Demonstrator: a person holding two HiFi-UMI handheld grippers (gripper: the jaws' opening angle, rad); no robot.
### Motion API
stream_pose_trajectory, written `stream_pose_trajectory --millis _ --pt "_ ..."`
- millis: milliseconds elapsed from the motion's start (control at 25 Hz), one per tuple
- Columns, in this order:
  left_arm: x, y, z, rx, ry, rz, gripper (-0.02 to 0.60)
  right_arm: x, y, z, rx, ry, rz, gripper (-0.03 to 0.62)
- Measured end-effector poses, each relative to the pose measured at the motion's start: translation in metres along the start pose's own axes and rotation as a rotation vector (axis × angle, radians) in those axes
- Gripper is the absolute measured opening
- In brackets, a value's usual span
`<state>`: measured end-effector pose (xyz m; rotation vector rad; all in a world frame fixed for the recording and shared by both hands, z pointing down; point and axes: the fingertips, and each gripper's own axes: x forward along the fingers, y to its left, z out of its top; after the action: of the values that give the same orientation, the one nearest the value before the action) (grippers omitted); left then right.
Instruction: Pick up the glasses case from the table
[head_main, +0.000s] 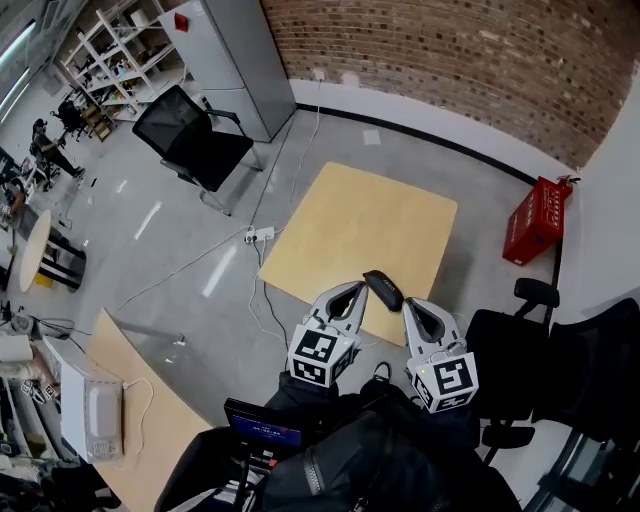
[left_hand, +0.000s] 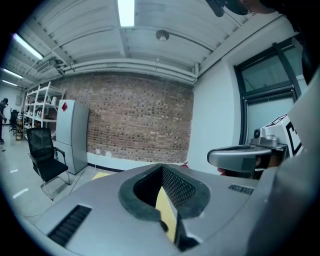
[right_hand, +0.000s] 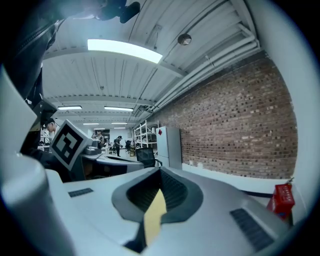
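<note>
Bearing square markers (head_main: 318, 352), left gripper (head_main: 355, 289) and right gripper (head_main: 411, 304) flank the glasses case (head_main: 382, 289).

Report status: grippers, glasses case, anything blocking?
Left hand-held gripper shut, empty. Right hand-held gripper shut, empty. Glasses case on table at near edge, between both tips, not gripped. No obstruction seen.
</note>
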<state>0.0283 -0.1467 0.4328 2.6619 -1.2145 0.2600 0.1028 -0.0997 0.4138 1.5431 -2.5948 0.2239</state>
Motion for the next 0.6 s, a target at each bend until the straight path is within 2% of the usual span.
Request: stream_pose_trajectory --millis 280,600 --pt "0.035 0.006 -0.005 -0.001 0.039 0.029 0.0 0.018 -0.037 -0.014 0.034 0.033 0.019 0.003" --pt "0.052 0.024 -0.025 -0.046 0.094 0.062 0.0 0.047 -0.047 -0.037 0.076 0.1 0.071 0.003"
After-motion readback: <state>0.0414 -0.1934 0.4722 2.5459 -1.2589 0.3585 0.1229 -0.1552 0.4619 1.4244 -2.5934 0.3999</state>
